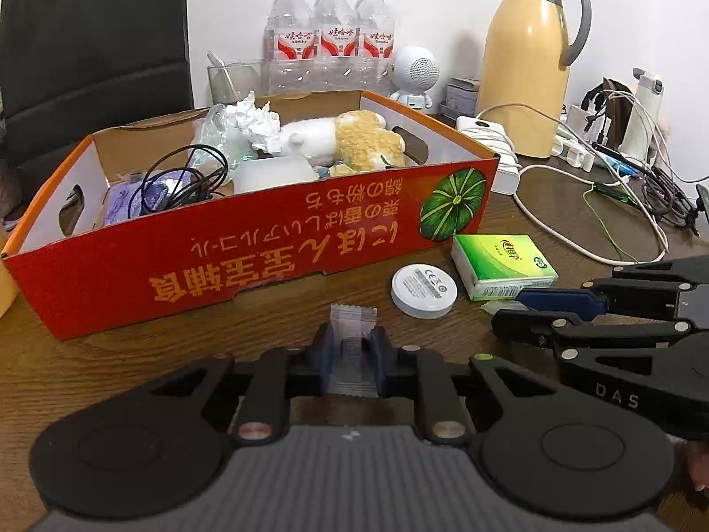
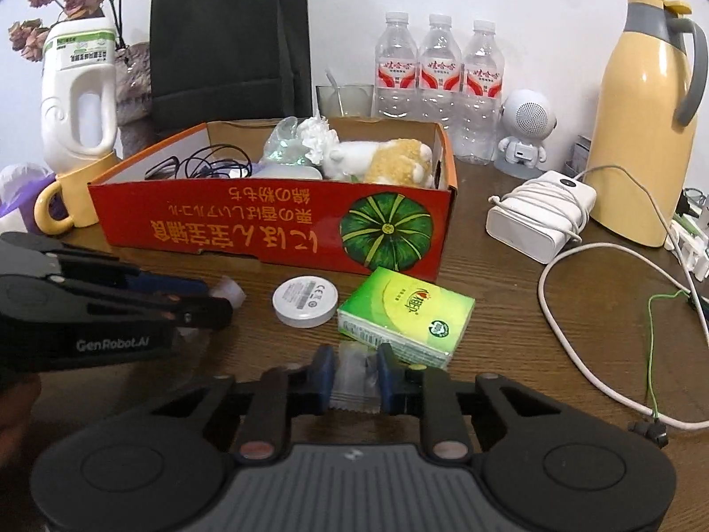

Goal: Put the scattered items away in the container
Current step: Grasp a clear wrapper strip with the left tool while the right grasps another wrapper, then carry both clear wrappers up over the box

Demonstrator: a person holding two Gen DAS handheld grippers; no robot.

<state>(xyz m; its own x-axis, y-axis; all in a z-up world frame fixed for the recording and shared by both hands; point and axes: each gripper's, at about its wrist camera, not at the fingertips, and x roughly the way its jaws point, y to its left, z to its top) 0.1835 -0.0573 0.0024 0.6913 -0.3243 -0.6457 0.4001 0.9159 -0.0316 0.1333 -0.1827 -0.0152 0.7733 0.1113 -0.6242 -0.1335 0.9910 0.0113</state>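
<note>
- Left wrist view: the left claw point(image 1: 353, 357) is clenched on a small white sachet point(image 1: 353, 332), held just above the worktop point(image 1: 266, 319) in front of the red cardboard box point(image 1: 248, 261). The box lies at 12 o'clock, already holding a plush toy point(image 1: 354, 139), crumpled tissue point(image 1: 259, 124) and black cables point(image 1: 186, 181). At 2 o'clock a white round disc point(image 1: 424, 290) bearing a "CE" mark and a green tissue pack point(image 1: 503, 264) are on the worktop. The right claw point(image 1: 520, 314) enters from 3 o'clock; "DAS" is legible on its body.
- Right wrist view: the right claw point(image 2: 356, 374) grips a clear wrapped sachet point(image 2: 356, 381) just before the green tissue pack point(image 2: 405, 314). The left claw point(image 2: 217, 299) at 9 o'clock reads "GenRobot.AI".
- Step in hand, as judged: both sachets are grasped; the next move calls for carrying them over the box's near wall and releasing. Disc and pack remain.
</note>
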